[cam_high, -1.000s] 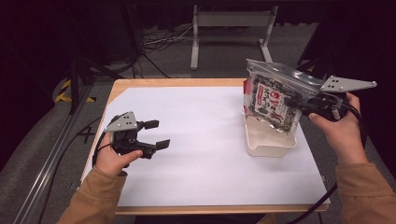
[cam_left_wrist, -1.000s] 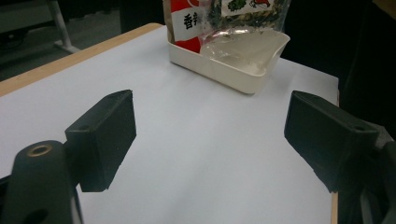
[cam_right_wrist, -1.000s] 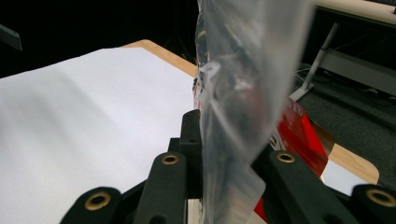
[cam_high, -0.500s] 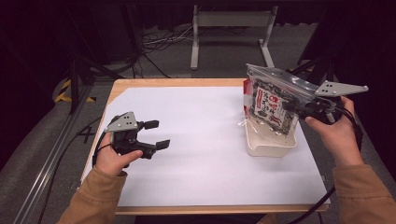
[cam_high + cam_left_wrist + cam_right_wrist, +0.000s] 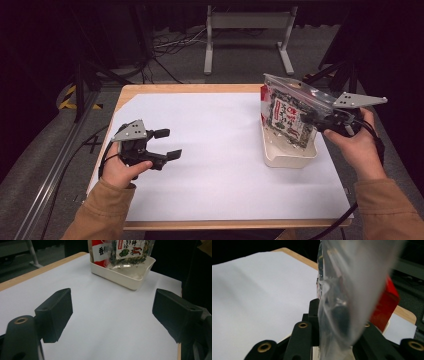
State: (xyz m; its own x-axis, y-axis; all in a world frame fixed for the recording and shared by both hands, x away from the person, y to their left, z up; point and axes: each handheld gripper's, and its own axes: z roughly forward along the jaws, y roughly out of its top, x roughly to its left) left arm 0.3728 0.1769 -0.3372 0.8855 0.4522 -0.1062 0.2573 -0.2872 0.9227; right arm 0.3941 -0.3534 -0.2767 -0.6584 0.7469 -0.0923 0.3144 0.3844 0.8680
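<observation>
2 tongs: right tongs (image 5: 306,118) clamp the packet (image 5: 286,116); left tongs (image 5: 167,144) gape.

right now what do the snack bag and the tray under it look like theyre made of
The clear printed snack bag looks like thin glossy plastic film: see-through at its top edge, creased, with light glinting off it.

The shallow cream rectangular tray looks like moulded plastic with a smooth, faintly shiny finish and rounded corners; glazed ceramic cannot be ruled out.
</observation>
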